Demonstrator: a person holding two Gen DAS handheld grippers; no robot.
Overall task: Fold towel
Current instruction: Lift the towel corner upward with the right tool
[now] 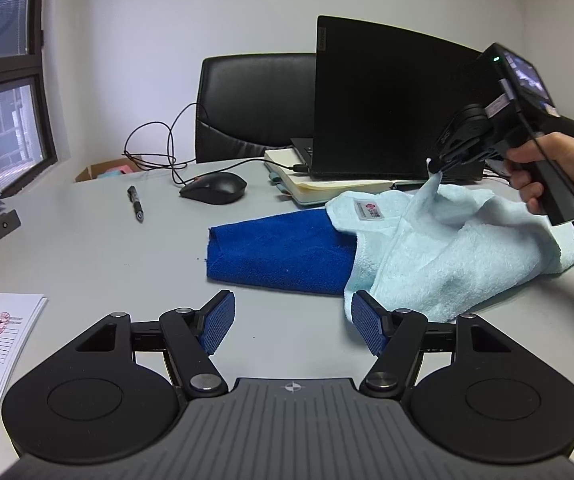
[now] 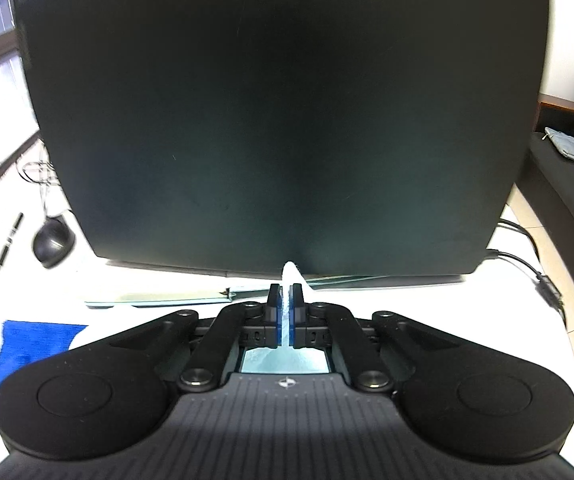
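light towel point(image 1: 459, 248) crumpled on desk point(image 1: 87, 240) in front of laptop point(image 1: 391, 96), partly over blue towel point(image 1: 279, 252). r gripper point(image 2: 286, 300) clamped on raised far corner. l gripper point(image 1: 293, 322) apart, empty, just at near edge, nearer free corner.

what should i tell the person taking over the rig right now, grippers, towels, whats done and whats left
Left gripper: open, holding nothing, low over the table, its right pad beside the near edge of the light blue towel.
Right gripper: shut on a corner of the light blue towel, lifted just in front of the laptop.
Towels: the light blue towel is crumpled, partly draped over the dark blue towel, which lies folded flat on the table.
Done: one corner gripped and raised.
Left: likely take a second corner with the left gripper, spread the towel flat, then fold it. No fold made yet.
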